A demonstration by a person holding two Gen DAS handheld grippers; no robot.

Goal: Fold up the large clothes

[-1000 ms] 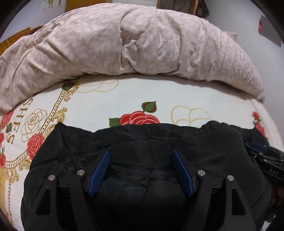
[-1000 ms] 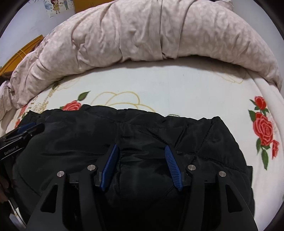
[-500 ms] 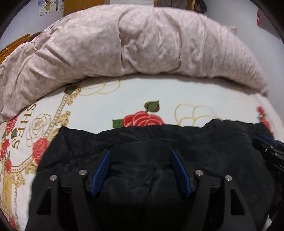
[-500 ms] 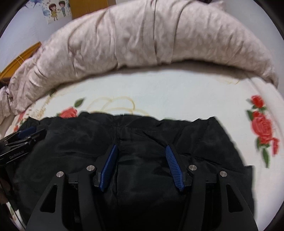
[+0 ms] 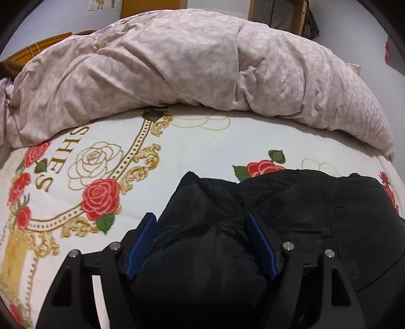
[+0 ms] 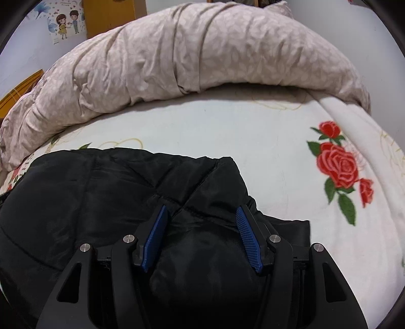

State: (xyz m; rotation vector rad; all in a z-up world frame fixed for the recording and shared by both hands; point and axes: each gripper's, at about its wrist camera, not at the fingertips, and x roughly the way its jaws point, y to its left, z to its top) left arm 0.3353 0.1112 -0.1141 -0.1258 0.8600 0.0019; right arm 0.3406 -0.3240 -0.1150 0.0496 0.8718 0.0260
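A black padded jacket lies folded on the bed's rose-print sheet; it also shows in the right wrist view. My left gripper sits over the jacket's left end, jaws wide apart with a bulge of black fabric between the blue pads. My right gripper sits over the jacket's right end, jaws also wide apart with fabric bulging between its blue pads. Neither gripper pinches the cloth.
A bulky beige duvet is heaped along the far side of the bed, also in the right wrist view. Bare sheet lies between jacket and duvet. Walls and wooden furniture stand behind.
Both grippers have moved outward to the jacket's ends: the left to its left end, the right to its right end. Neither gripper shows in the other's view any more. Jaws stay open.
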